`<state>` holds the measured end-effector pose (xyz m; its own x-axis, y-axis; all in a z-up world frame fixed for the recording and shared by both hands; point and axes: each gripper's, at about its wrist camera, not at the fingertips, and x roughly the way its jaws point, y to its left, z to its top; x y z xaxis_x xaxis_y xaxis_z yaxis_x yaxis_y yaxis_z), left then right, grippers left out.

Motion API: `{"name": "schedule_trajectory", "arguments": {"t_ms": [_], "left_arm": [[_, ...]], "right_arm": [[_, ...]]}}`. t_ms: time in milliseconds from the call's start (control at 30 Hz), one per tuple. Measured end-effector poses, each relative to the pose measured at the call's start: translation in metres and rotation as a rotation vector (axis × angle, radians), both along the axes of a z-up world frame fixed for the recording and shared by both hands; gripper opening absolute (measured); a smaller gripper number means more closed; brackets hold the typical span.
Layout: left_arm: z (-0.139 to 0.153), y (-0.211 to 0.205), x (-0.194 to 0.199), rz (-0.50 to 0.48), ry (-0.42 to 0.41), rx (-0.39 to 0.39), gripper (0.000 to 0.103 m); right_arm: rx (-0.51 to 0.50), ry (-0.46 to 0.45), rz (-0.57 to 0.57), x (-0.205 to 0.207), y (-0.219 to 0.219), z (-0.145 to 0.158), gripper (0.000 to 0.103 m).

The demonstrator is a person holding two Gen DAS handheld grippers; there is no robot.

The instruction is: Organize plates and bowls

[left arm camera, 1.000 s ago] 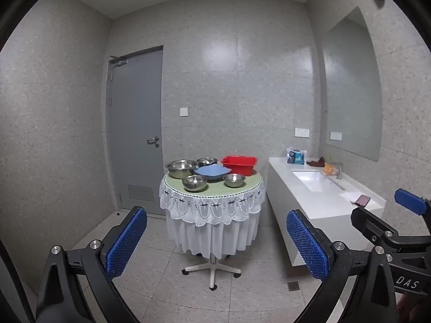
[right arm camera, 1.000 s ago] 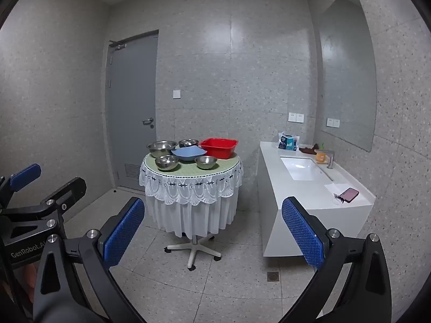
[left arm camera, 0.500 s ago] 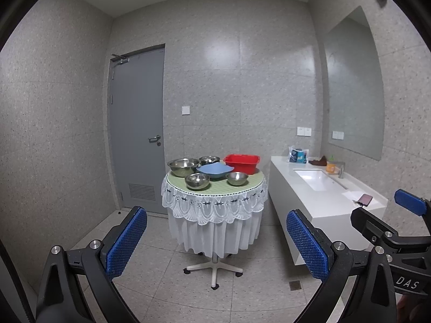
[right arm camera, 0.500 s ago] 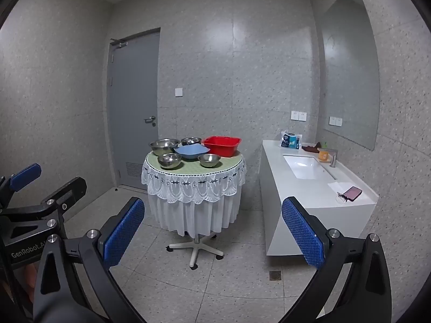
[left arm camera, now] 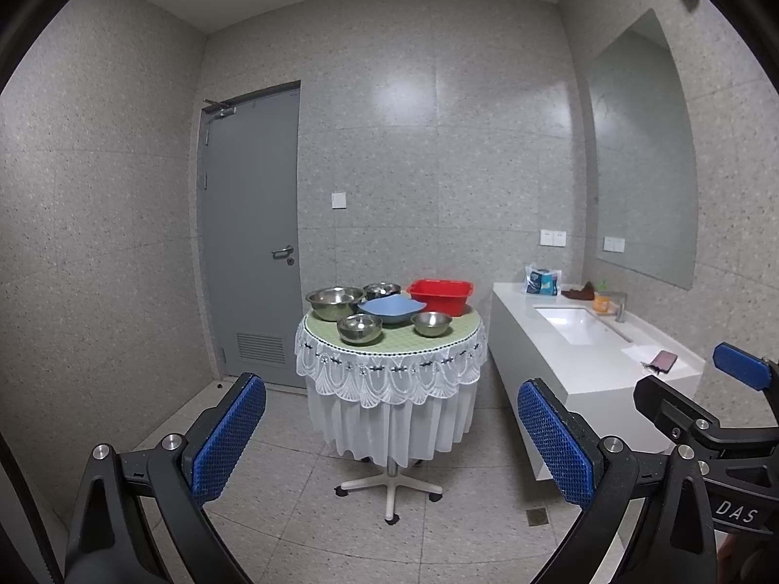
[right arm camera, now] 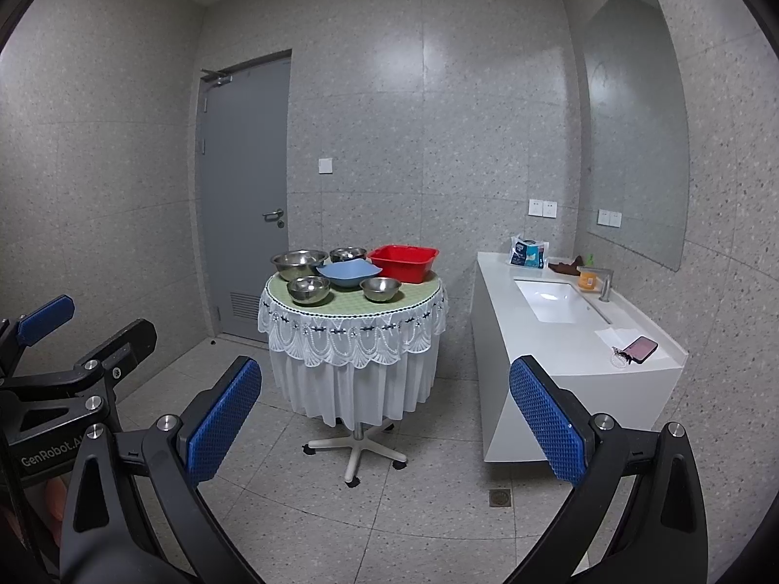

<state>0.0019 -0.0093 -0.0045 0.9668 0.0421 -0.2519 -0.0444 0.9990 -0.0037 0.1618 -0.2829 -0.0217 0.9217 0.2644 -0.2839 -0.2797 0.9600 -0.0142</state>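
Observation:
A round table [left arm camera: 389, 348] with a lace cloth stands across the room. On it are several steel bowls, among them a large one [left arm camera: 335, 301] at the left and two small ones [left arm camera: 359, 328] [left arm camera: 431, 323] at the front. A blue plate [left arm camera: 392, 309] sits in the middle and a red basin [left arm camera: 440, 294] at the back right. The same table [right arm camera: 350, 314], blue plate [right arm camera: 348, 273] and red basin [right arm camera: 403, 263] show in the right wrist view. My left gripper [left arm camera: 389, 443] and right gripper [right arm camera: 384, 426] are both open, empty and far from the table.
A white counter [left arm camera: 584, 365] with a sink [left arm camera: 577, 323] runs along the right wall, with a phone [right arm camera: 640, 348] near its front end. A grey door [left arm camera: 250, 263] is behind the table on the left. A floor drain [right arm camera: 500, 497] lies near the counter.
Both views have shifted slightly: the table now sits a little further right and higher in the frames. Both grippers stay open and empty.

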Motion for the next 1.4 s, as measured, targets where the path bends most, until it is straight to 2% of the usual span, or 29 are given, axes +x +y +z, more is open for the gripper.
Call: {"name": "schedule_trajectory", "arguments": {"t_ms": [1400], "left_arm": [[-0.010, -0.012, 0.020, 0.020, 0.007, 0.017, 0.102]], "right_arm": [[0.025, 0.017, 0.029, 0.018, -0.007, -0.009, 0.103]]}}
